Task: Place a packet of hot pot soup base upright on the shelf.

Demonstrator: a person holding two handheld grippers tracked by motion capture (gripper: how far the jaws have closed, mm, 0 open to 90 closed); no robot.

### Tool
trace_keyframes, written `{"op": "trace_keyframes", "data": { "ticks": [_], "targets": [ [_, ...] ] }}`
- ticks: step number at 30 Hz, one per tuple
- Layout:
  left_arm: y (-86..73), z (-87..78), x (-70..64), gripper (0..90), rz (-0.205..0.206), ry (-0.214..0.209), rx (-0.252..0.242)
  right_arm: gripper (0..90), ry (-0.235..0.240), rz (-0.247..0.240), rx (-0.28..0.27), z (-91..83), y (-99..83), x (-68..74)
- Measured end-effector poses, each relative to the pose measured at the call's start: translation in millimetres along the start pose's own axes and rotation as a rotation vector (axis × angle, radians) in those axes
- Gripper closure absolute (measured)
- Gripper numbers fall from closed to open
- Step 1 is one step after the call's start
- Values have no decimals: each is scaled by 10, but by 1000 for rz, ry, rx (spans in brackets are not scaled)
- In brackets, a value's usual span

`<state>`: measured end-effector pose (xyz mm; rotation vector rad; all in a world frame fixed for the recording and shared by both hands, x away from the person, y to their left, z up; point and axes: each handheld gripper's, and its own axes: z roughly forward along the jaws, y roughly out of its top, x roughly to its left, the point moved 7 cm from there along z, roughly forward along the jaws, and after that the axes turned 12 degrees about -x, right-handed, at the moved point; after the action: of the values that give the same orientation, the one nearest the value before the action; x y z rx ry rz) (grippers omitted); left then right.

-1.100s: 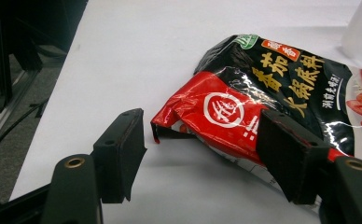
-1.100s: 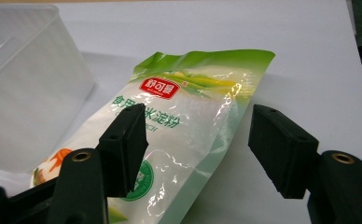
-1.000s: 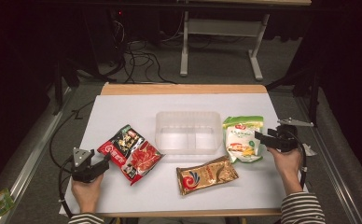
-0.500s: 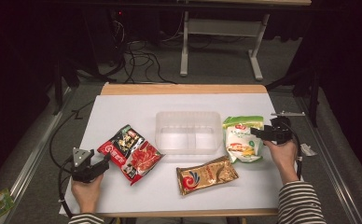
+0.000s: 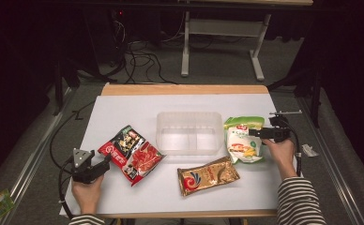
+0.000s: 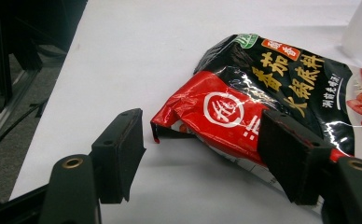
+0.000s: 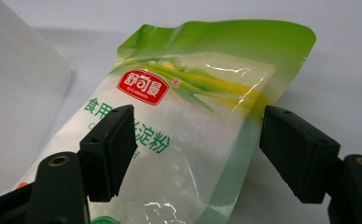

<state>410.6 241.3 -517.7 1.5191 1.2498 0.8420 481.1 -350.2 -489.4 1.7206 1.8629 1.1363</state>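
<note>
- The desk (image 5: 124,108) has a white top with a wooden edge at its far side.
- A clear rectangular plastic container with two compartments (image 5: 189,132) sits near the desk's middle, holding nothing.
- A red-and-black glossy snack packet with Chinese lettering (image 5: 131,153) lies flat to the container's left.
- A gold-and-brown foil packet (image 5: 207,175) lies in front of the container, toward the person.
- A green-and-white see-through pouch of white powder with a red logo (image 5: 243,139) lies just right of the container.
- The left gripper (image 5: 106,161), held in the left hand (image 5: 87,193), rests low on the desk at the red-and-black packet's near corner; in the left gripper view its jaws stand wide apart, the packet's corner between them, one jaw overlapping its edge.
- The right gripper (image 5: 251,133), held in the right hand (image 5: 280,152), sits over the green pouch; in the right gripper view its jaws are spread wide on either side of the pouch, not closed on it.
- A striped sleeve (image 5: 299,201) covers the right forearm.
</note>
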Motion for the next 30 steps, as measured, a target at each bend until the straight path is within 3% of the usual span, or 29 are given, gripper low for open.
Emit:
{"op": "trace_keyframes", "data": {
  "ticks": [5, 16, 20, 23, 30],
  "targets": [
    [0, -1, 1, 321, 0, 2, 1, 267, 8, 10, 27, 39, -37, -16],
    [1, -1, 0, 321, -1, 3, -3, 284, 90, 30, 78, 107, -98, 79],
    [2, -1, 1, 321, -1, 3, -4, 353, 119, 22, 94, 108, -113, 113],
    [2, -1, 1, 322, 1, 6, -5, 471, 155, 8, 110, 99, -126, 169],
    [3, -3, -1, 319, 1, 3, -7, 556, 180, -13, 137, 93, -138, 244]
  ]
}}
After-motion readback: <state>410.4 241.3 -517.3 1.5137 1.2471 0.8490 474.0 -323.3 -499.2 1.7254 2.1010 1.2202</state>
